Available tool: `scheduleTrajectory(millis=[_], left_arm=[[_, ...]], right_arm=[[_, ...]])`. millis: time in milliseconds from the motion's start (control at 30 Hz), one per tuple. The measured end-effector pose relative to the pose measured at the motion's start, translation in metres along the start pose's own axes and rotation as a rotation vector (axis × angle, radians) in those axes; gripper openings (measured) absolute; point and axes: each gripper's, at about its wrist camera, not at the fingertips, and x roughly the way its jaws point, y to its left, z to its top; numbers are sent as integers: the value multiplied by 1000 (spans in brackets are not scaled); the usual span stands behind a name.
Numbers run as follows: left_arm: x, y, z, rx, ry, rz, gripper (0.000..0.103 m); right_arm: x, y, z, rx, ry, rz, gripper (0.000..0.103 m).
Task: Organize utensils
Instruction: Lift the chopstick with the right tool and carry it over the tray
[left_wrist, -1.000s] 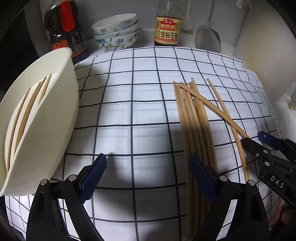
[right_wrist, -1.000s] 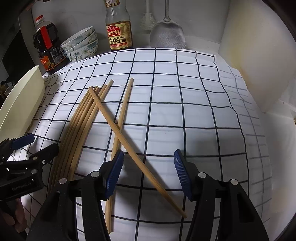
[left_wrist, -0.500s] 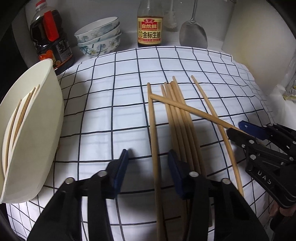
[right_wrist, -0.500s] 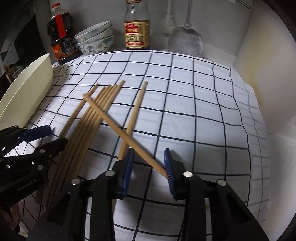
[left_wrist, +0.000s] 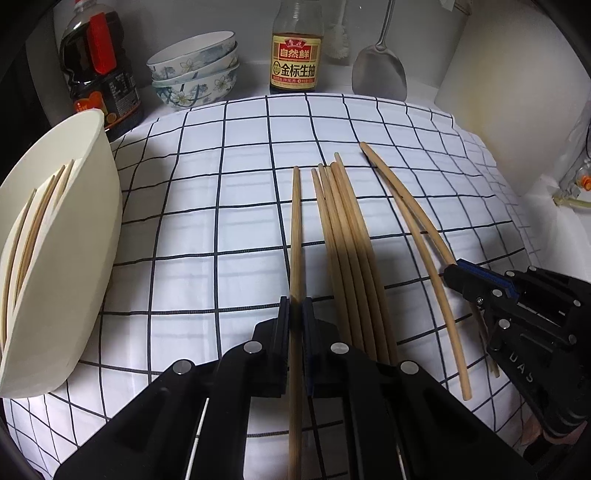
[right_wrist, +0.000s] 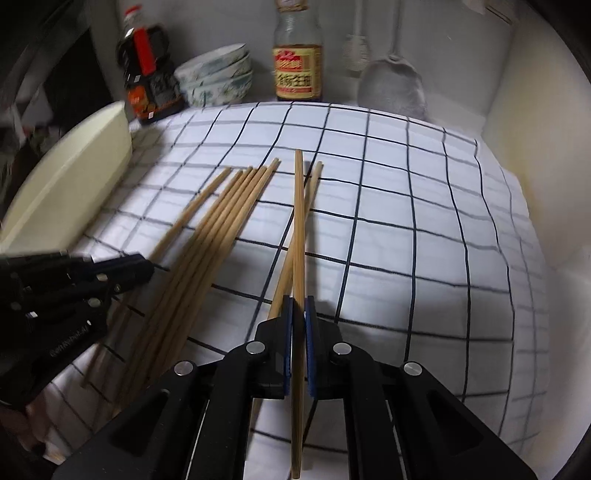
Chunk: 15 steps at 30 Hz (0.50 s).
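Several wooden chopsticks (left_wrist: 347, 236) lie in a bundle on the checked cloth (left_wrist: 221, 229); the bundle also shows in the right wrist view (right_wrist: 221, 236). My left gripper (left_wrist: 296, 306) is shut on one chopstick (left_wrist: 295, 229), left of the bundle. My right gripper (right_wrist: 299, 306) is shut on another chopstick (right_wrist: 299, 221), which crosses over a loose one (right_wrist: 295, 236). The right gripper also shows in the left wrist view (left_wrist: 476, 280). A cream holder (left_wrist: 66, 258) at the left, tipped on its side, holds several chopsticks.
At the back stand a dark sauce bottle (left_wrist: 98, 70), stacked floral bowls (left_wrist: 195, 70), a soy sauce bottle (left_wrist: 295, 55) and a metal spatula (left_wrist: 378, 74). A cream wall (left_wrist: 517, 110) bounds the right side.
Both grippers have gone from wide open to shut, each on one chopstick. The crossing chopstick has swung to line up with the right gripper.
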Motion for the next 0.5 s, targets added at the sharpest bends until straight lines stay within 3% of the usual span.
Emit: scheduleTrajectory(millis=[267, 500], left_arm=[[-46, 4, 13, -51, -49, -38, 7], [-106, 38, 22, -121, -126, 19, 7]], right_arm=[[-36, 0, 9, 86, -63, 64, 6], [-62, 35, 37, 63, -100, 155, 6]])
